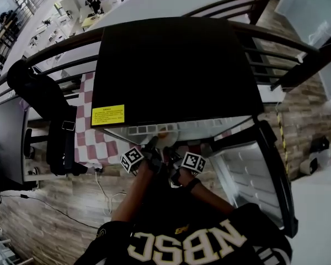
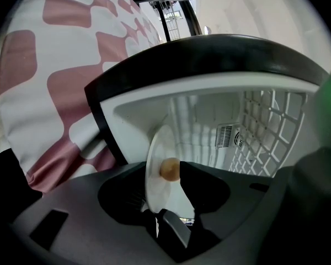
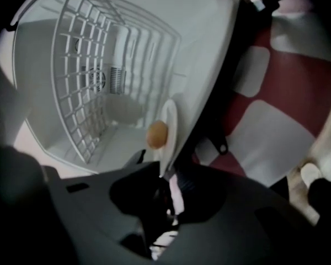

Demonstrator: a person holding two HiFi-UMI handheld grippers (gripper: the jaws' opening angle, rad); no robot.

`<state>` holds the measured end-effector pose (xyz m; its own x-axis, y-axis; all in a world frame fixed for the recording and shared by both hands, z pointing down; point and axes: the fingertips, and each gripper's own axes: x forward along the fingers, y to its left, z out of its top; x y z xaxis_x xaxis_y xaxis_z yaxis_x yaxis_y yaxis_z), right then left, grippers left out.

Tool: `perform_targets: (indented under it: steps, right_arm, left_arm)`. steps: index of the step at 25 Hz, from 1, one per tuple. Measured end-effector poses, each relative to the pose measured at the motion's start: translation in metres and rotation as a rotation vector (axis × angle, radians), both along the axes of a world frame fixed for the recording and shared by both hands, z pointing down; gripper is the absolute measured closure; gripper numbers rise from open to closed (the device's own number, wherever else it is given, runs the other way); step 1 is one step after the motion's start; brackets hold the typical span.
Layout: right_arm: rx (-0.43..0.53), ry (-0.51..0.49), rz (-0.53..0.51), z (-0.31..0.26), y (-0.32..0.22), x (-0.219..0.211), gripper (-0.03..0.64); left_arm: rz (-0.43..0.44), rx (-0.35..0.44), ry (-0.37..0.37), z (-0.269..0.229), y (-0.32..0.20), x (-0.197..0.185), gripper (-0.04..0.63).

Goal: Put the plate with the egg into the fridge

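— What is shown by the head view alone?
— The black box-shaped fridge point(image 1: 171, 65) is seen from above. It is set on a red-and-white checked cloth point(image 1: 94, 128), its door point(image 1: 267, 175) is swung open at the right, and a yellow label point(image 1: 107, 115) is stuck on its top. Both grippers are seen side by side at its mouth.

— And by the gripper views?
— The jaws. Those of the left gripper point(image 2: 165, 214) are spread wide. The near rim of the white round plate point(image 2: 156, 173) stands between them, but no pad is seen pressing on it. The right gripper point(image 3: 164, 184) is clamped on that rim.

— How is the plate placed?
— It is held flat at the fridge mouth. The brown egg point(image 2: 170, 170) is carried on its upper face, and its far rim is pointed into the white cavity. Being round, it has no longer side.

— What is found around it?
— A white wire shelf point(image 3: 77, 76) is seen inside, on the egg's side of the plate. A vent grille point(image 2: 227, 136) is seen on the back wall.
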<state>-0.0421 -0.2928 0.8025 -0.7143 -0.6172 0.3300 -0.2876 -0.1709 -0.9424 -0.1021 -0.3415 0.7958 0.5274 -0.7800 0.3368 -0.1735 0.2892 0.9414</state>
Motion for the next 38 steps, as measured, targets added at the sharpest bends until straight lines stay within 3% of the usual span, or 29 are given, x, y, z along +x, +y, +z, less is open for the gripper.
perform_targets:
  steps: [4, 19, 28, 31, 33, 38]
  right_arm:
    - [-0.004, -0.035, 0.051, 0.001, -0.010, -0.001, 0.561]
    - [-0.002, -0.005, 0.204, -0.002, -0.059, 0.003, 0.586]
    - [0.021, 0.193, 0.242, -0.002, -0.096, 0.005, 0.586]
    - [0.055, 0.325, 0.178, -0.003, -0.103, 0.007, 0.584]
    - [0.084, 0.435, 0.072, -0.003, -0.103, 0.005, 0.570]
    - [0.216, 0.746, -0.240, -0.007, -0.099, -0.002, 0.431]
  left_arm:
    - [0.004, 0.000, 0.006, 0.000, 0.000, 0.001, 0.410]
    - [0.111, -0.011, 0.011, -0.011, 0.039, 0.006, 0.399]
    - [0.044, -0.011, 0.011, -0.022, 0.099, -0.021, 0.399]
    - [0.018, -0.013, 0.009, -0.023, 0.118, -0.029, 0.399]
    - [0.003, -0.010, 0.003, -0.024, 0.130, -0.034, 0.399]
    - [-0.010, -0.003, -0.014, -0.025, 0.149, -0.038, 0.399]
